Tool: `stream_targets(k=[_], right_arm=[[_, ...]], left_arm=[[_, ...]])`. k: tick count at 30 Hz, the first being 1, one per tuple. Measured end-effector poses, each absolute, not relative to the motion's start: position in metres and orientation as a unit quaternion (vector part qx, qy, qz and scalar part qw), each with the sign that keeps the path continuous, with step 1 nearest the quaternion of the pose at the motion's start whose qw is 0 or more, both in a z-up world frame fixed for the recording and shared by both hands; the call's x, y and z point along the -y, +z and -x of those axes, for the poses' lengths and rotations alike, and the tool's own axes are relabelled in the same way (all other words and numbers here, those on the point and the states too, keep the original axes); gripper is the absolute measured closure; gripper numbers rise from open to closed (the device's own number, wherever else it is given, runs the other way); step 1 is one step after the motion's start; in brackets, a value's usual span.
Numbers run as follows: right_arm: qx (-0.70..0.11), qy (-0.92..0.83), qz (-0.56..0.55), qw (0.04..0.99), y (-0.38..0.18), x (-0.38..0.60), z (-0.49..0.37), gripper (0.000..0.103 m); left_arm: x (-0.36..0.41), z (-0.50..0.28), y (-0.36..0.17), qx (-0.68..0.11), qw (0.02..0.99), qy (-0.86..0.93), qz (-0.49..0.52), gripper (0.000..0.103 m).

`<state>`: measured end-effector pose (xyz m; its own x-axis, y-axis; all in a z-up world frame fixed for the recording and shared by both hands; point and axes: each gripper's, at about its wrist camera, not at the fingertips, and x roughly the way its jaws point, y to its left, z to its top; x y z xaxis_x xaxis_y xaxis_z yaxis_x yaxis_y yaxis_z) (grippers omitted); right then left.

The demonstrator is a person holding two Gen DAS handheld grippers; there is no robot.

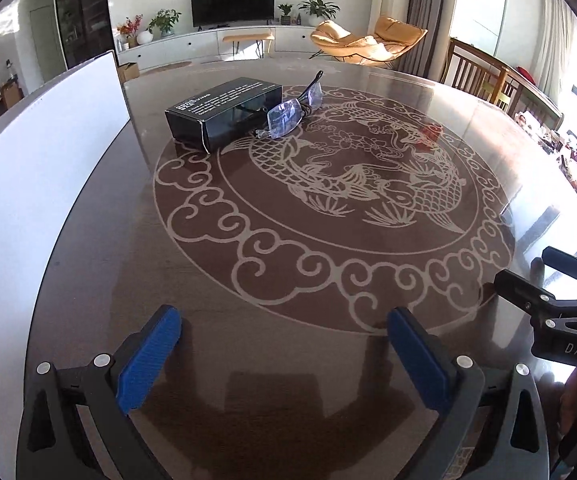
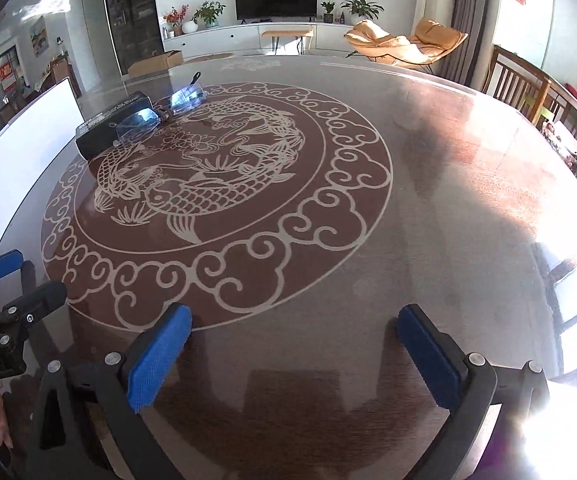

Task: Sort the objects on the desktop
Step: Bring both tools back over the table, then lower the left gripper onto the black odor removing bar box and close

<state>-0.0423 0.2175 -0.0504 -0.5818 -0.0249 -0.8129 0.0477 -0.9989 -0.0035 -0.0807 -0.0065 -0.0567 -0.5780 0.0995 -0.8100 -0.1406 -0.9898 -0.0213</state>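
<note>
A black rectangular box (image 1: 220, 110) with white print lies on the round glass table (image 1: 328, 380) at the far left. A pair of clear glasses (image 1: 288, 114) leans against its right side, one temple raised. Both also show in the right wrist view, the box (image 2: 108, 126) and the glasses (image 2: 160, 112) far to the left. My left gripper (image 1: 284, 320) is open and empty, low over the near table edge. My right gripper (image 2: 294, 324) is open and empty too, and shows at the right of the left wrist view (image 1: 528, 276).
A white upright board (image 1: 44, 152) stands along the table's left edge. The table top carries a fish and cloud pattern (image 1: 348, 184). Wooden chairs (image 1: 484, 76) stand at the far right. A TV cabinet and lounge chair are beyond the table.
</note>
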Motion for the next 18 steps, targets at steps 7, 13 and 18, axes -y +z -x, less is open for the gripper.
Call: stream_targets(k=[7,13,18], right_arm=[[-0.013,-0.889,-0.457,0.02,-0.051,-0.217,0.0423,0.0],[-0.013,-0.889,-0.457,0.02,-0.0513,-0.2169,0.0423,0.0],[-0.013,-0.889,-0.457,0.02,-0.0518,-0.217,0.0427,0.0]], left_arm=[[0.0041,0.0825,-0.0579,-0.033,0.066,0.887,0.456,0.0],[0.005,0.0831,-0.0562,-0.032,0.068,0.887,0.456,0.0],[0.0048,0.0828,-0.0562,-0.033,0.068,0.887,0.456,0.0]])
